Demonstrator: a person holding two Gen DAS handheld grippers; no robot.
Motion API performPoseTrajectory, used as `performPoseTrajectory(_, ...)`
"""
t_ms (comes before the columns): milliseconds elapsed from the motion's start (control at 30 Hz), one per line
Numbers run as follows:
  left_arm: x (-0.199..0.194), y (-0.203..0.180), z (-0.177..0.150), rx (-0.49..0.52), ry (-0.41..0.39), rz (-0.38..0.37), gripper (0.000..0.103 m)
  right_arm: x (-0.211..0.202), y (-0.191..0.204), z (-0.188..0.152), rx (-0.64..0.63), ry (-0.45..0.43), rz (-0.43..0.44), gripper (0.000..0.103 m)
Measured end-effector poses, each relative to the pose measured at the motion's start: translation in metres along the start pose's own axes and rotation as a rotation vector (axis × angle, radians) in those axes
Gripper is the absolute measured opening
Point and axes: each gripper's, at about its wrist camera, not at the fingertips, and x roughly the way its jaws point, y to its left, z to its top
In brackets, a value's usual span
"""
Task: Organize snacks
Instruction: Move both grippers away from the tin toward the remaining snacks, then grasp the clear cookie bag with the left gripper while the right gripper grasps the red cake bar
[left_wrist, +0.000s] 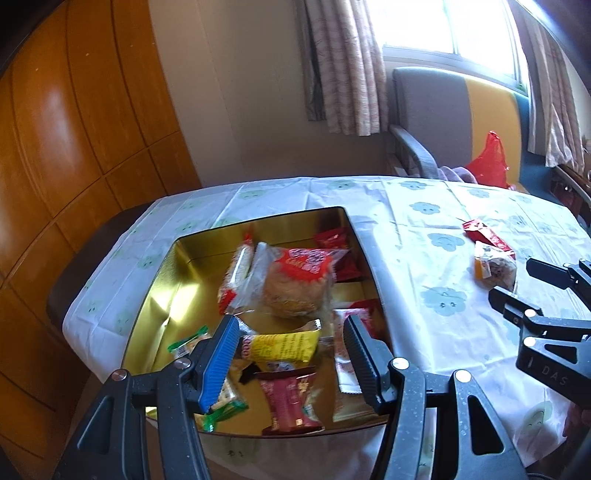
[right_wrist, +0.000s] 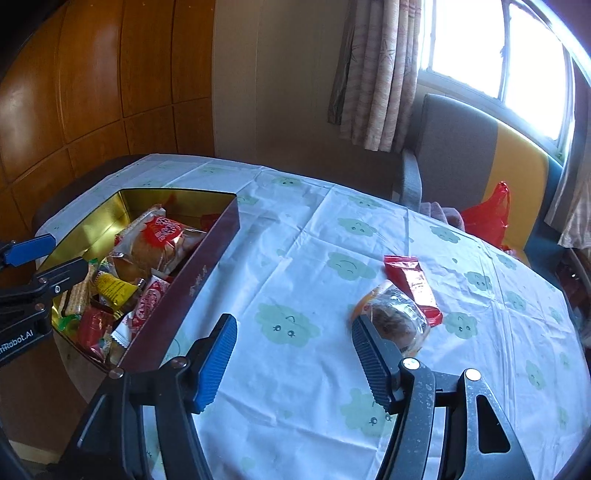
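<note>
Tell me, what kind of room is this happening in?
Probably a home living or dining room: a table under a cloud-print tablecloth, a cushioned armchair beside a curtained window, and wood-panelled cabinetry along the wall.

Left black two-finger gripper with one blue ribbed pad (left_wrist: 290, 328): spread wide, nothing between the fingers, tips pointing forward and down. Right black two-finger gripper with the same blue ribbed pad (right_wrist: 293, 326): likewise spread wide, gap between the fingers unfilled, angled forward and down, off to the left one's right.
</note>
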Motion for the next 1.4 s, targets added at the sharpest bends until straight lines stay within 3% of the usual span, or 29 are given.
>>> performPoseTrajectory(267,0.001,-0.023,0.009,0.05,-0.001,-0.042,0.06,0.002,-0.01,-0.005,0.006,0.007,-0.019,0.069)
performPoseTrajectory(467,0.007,-0.046,0.018,0.084,0.026,-0.123,0.06,0.008,-0.025,-0.011,0.024,0.027,-0.042,0.072)
performPoseTrajectory(567,0.014,-0.061,0.023,0.103,0.055,-0.193,0.06,0.012,-0.041,-0.022,0.047,0.054,-0.075,0.073)
performPoseTrajectory(733,0.04,-0.094,0.032,0.064,0.189,-0.379,0.06,0.014,-0.087,-0.053,0.144,0.111,-0.135,0.073)
performPoseTrajectory(867,0.058,-0.128,0.039,0.044,0.263,-0.475,0.06,0.008,-0.121,-0.075,0.23,0.127,-0.179,0.073)
performPoseTrajectory(1033,0.084,-0.169,0.053,-0.039,0.373,-0.6,0.06,0.002,-0.149,-0.088,0.293,0.127,-0.215,0.074)
performPoseTrajectory(1233,0.118,-0.21,0.067,-0.132,0.45,-0.634,0.066,0.004,-0.16,-0.091,0.304,0.12,-0.203,0.078)
performPoseTrajectory(1400,0.143,-0.233,0.082,-0.153,0.431,-0.56,0.075,0.007,-0.166,-0.095,0.318,0.127,-0.193,0.079)
